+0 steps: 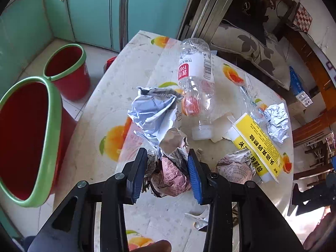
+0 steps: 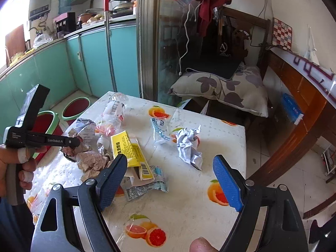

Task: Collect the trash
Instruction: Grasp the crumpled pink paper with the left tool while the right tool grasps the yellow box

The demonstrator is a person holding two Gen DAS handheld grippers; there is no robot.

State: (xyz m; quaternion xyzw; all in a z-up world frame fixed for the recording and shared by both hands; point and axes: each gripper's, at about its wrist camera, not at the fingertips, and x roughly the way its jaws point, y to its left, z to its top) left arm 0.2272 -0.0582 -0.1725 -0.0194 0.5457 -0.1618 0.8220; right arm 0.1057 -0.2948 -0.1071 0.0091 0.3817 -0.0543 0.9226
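Note:
My left gripper is shut on a crumpled pinkish newspaper ball, with its pads pressing both sides, just above the table. A crumpled white paper, an empty plastic bottle, a yellow box, another newspaper ball and a white paper ball lie beyond. My right gripper is open and empty above the table, near the yellow box, a plastic wrapper and the white paper ball. The left gripper shows at the left.
Two red bins with green rims stand on the floor left of the table. A cushioned chair and a wooden bench are behind and to the right. Teal cabinets line the back.

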